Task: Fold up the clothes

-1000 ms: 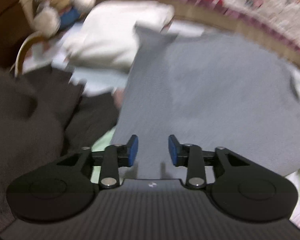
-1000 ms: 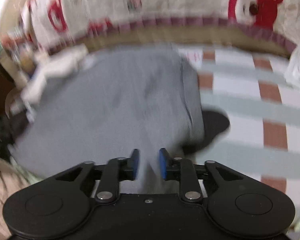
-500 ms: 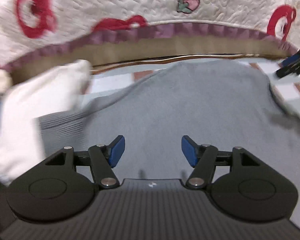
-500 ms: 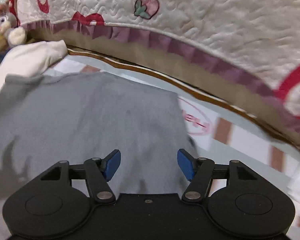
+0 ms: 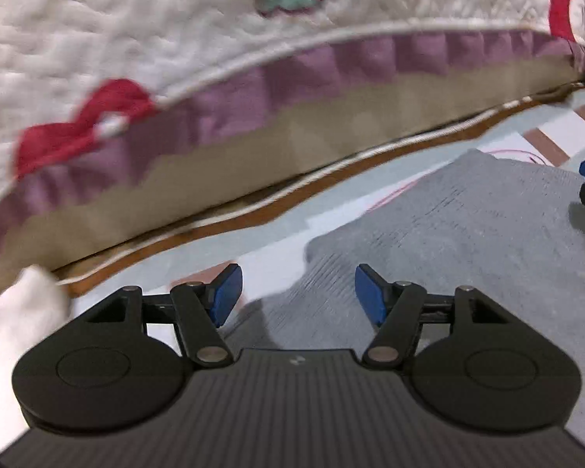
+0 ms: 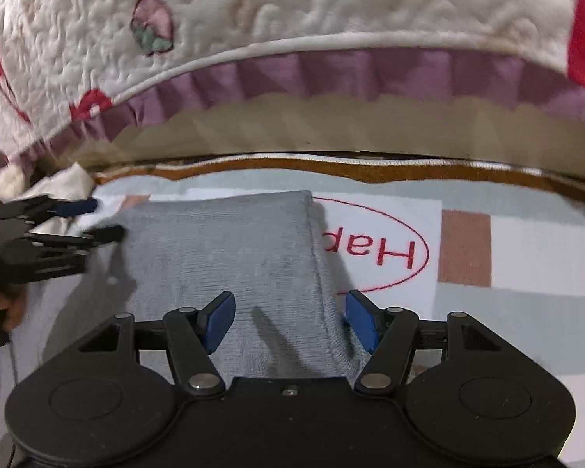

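The grey garment is laid flat on the patterned mat, near its far edge below the quilt. The left gripper and right gripper are held wide apart after opening, nothing gripped

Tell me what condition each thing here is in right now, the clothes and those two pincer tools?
Grey garment: lying flat on the patterned sheet, held by neither tool.
Left gripper: open, over the garment's left edge, nothing between the pads.
Right gripper: open, straddling the garment's right edge, not pinching.
White cloth: bunched up beside it.
Quilt: hanging behind.
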The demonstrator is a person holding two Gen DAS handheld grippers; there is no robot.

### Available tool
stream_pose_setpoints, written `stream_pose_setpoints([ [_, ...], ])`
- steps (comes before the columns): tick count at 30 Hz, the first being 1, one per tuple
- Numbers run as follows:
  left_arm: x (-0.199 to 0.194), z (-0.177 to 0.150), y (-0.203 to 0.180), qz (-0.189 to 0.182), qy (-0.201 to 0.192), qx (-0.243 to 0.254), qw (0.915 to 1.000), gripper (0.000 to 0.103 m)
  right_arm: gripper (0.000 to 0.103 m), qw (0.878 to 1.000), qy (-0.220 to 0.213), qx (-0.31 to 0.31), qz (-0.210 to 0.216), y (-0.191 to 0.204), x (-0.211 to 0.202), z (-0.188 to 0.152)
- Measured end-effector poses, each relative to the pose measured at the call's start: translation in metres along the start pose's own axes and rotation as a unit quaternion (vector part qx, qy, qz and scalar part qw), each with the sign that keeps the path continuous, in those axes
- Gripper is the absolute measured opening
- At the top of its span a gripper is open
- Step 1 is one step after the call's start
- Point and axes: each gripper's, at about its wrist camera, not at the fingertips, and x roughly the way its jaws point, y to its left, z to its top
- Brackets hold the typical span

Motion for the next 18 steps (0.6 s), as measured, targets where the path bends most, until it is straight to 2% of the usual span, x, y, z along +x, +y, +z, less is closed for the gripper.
stream_pose_setpoints([
  [3, 0.016, 0.009, 0.012, -0.06, 0.011, -0.052, 0.9968, 0.068, 0.068, 1.0, -0.012, 0.006, 0.021, -0.007, 0.005, 0.0],
  [4, 0.022, 0.008, 0.016, -0.078, 0.022, -0.074, 0.994, 0.074, 0.068, 0.999, -0.015, 0.008, 0.028, -0.009, 0.007, 0.0],
  [7, 0.038, 0.004, 0.028, -0.132, 0.057, -0.138, 0.98, 0.088, 0.068, 0.999, -0.016, 0.017, 0.043, -0.009, 0.015, 0.008],
  [8, 0.045, 0.0, 0.034, -0.144, 0.074, -0.166, 0.9728, 0.089, 0.068, 0.998, -0.017, 0.024, 0.049, -0.009, 0.018, 0.01],
  [10, 0.051, -0.013, 0.039, -0.151, 0.089, -0.202, 0.9635, 0.086, 0.068, 0.998, -0.016, 0.029, 0.054, -0.006, 0.024, 0.013],
  [11, 0.046, -0.015, 0.036, -0.154, 0.078, -0.188, 0.9669, 0.061, 0.069, 0.998, -0.015, 0.028, 0.053, -0.003, 0.028, 0.013],
  [13, 0.035, -0.019, 0.028, -0.146, 0.073, -0.162, 0.9732, 0.032, 0.068, 0.999, -0.009, 0.02, 0.041, 0.002, 0.034, 0.014],
  [14, 0.03, -0.021, 0.024, -0.143, 0.075, -0.154, 0.9747, 0.022, 0.068, 0.999, -0.005, 0.015, 0.031, 0.004, 0.037, 0.015],
  [16, 0.014, -0.03, 0.029, -0.185, 0.068, -0.191, 0.9617, 0.013, 0.068, 1.0, -0.013, 0.02, 0.017, 0.005, 0.036, 0.021],
  [17, 0.005, -0.036, 0.031, -0.203, 0.062, -0.206, 0.9552, 0.011, 0.068, 0.999, -0.018, 0.033, 0.027, 0.003, 0.033, 0.025],
  [18, -0.01, -0.043, 0.028, -0.214, 0.046, -0.206, 0.9537, 0.01, 0.068, 0.998, -0.023, 0.047, 0.038, 0.0, 0.03, 0.029],
])
